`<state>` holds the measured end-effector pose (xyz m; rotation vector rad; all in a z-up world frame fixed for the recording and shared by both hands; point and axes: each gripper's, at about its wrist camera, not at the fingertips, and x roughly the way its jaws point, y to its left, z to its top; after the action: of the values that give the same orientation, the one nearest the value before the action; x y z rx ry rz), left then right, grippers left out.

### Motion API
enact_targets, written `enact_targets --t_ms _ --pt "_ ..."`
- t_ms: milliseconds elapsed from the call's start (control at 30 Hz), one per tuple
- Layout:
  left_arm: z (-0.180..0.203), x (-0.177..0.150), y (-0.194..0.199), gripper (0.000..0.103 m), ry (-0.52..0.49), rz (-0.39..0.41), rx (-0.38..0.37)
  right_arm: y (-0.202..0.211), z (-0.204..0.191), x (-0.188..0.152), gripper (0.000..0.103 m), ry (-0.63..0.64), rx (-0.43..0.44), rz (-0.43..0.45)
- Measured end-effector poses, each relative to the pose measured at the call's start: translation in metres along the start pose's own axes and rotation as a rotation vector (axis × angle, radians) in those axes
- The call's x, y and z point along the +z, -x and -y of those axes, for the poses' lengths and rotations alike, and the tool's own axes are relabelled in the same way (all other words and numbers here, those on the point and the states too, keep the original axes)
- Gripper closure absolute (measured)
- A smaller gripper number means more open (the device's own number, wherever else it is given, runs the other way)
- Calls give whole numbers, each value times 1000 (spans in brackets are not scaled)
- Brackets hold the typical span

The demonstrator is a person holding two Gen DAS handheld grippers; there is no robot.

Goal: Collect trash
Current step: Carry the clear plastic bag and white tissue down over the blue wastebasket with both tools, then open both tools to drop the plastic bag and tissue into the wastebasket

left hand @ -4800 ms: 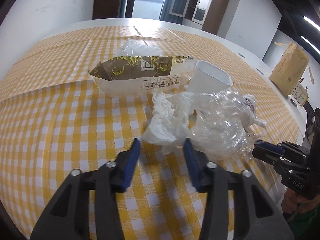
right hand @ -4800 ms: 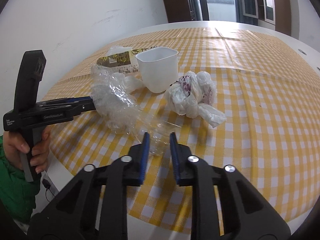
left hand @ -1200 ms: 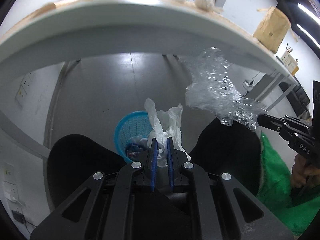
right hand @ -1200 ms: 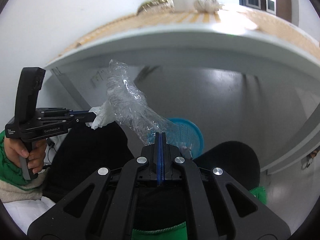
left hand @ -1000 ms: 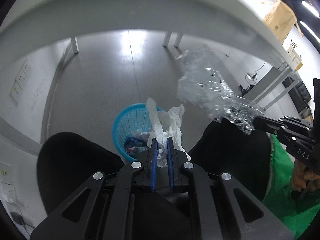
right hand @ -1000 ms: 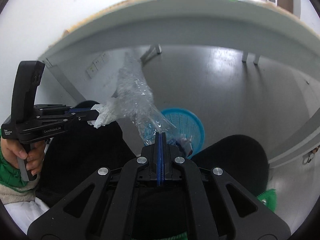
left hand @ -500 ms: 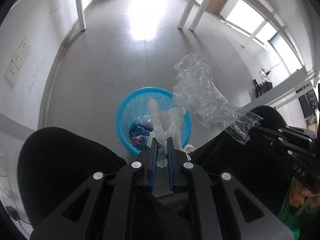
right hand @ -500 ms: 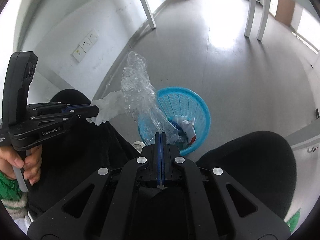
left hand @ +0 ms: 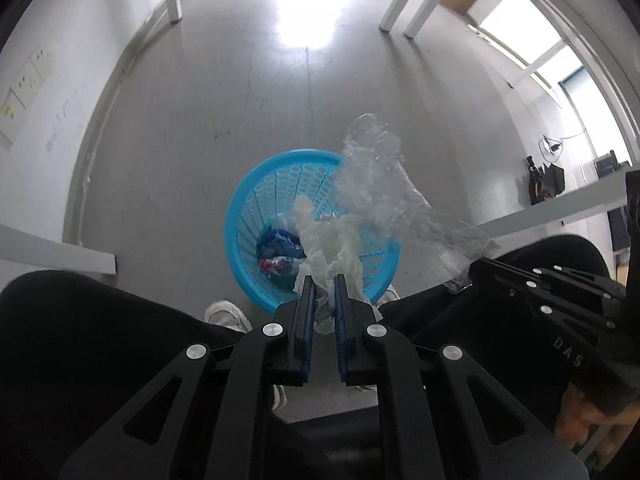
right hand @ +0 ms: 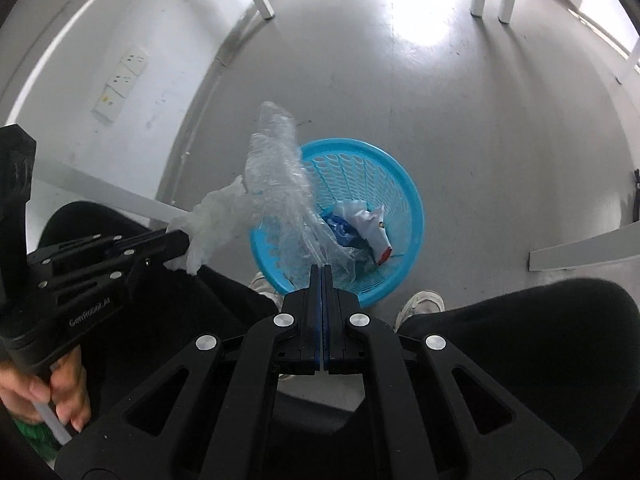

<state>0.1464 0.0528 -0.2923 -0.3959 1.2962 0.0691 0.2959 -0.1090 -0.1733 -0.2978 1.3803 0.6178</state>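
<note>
Left tool (left hand: 322, 284) pinches tissue (left hand: 330, 240), right tool (right hand: 321, 272) pinches plastic wrap (right hand: 280, 184); right view shows basket (right hand: 412, 216) contents.

The crumpled tissue (left hand: 328, 248) and clear plastic wrap (left hand: 384, 200) covered the near right of the blue basket (left hand: 256, 200). Its contents (left hand: 278, 258) were too jumbled to identify. Black trouser legs (left hand: 80, 340) hid most of both shoes (right hand: 420, 306).

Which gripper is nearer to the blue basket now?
Neither is clearly nearer. The left gripper holds the white tissue over the near rim of the blue basket; the right gripper holds the clear plastic wrap there too.
</note>
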Motion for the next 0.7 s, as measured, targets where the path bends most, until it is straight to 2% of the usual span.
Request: enact_targets --t_ms 200,367,500,700 --pt "-5 13 -22 95 45 -29 13 -27 7 19 103 -29 -40 -37" --pt "-11 28 -52 95 100 -80 32 -54 9 31 103 -41 -67 -84" --pt "-13 38 -74 95 136 -127 19 -78 16 41 103 -53 -100 -133" --pt "-16 47 -101 94 149 -192 28 -118 26 51 103 -108 -85 -225"
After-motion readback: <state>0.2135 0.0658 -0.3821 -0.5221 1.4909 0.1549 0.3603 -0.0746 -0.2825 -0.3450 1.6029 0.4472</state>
